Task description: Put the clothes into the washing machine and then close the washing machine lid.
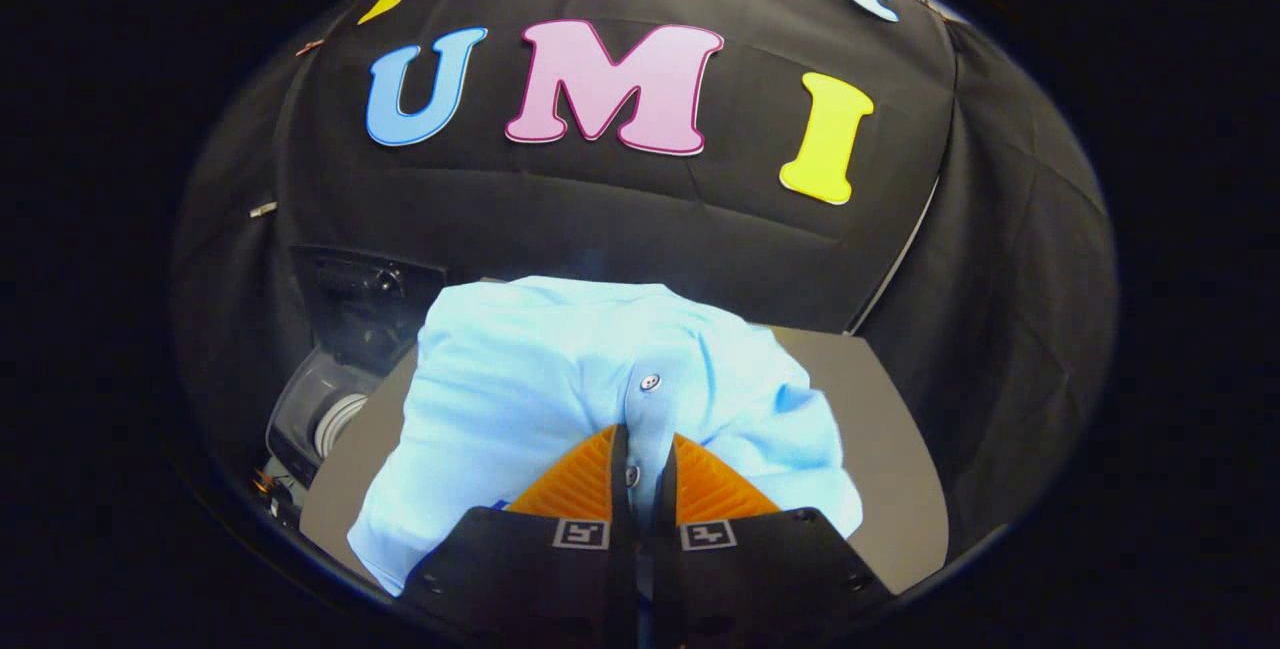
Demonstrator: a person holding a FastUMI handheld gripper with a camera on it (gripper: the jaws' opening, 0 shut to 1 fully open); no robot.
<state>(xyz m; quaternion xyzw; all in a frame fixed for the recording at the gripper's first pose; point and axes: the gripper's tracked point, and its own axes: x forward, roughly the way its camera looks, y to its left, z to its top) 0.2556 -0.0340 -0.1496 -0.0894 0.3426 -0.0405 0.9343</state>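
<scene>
A light blue buttoned shirt [560, 389] lies bunched on a grey table [880, 429], spreading ahead of and to both sides of the fingers. My gripper [645, 454] is shut on the shirt's button placket, with a fold of cloth pinched between both fingers. One button [650, 382] shows just ahead of the fingertips. The washing machine [330, 399] stands to the left of the table, lower down, its lid [365, 294] raised open and the drum opening partly visible.
Black cloth walls close the booth behind the table and on both sides. The table's bare grey top stretches to the right of the shirt. A narrow gap separates the table's left edge from the washing machine.
</scene>
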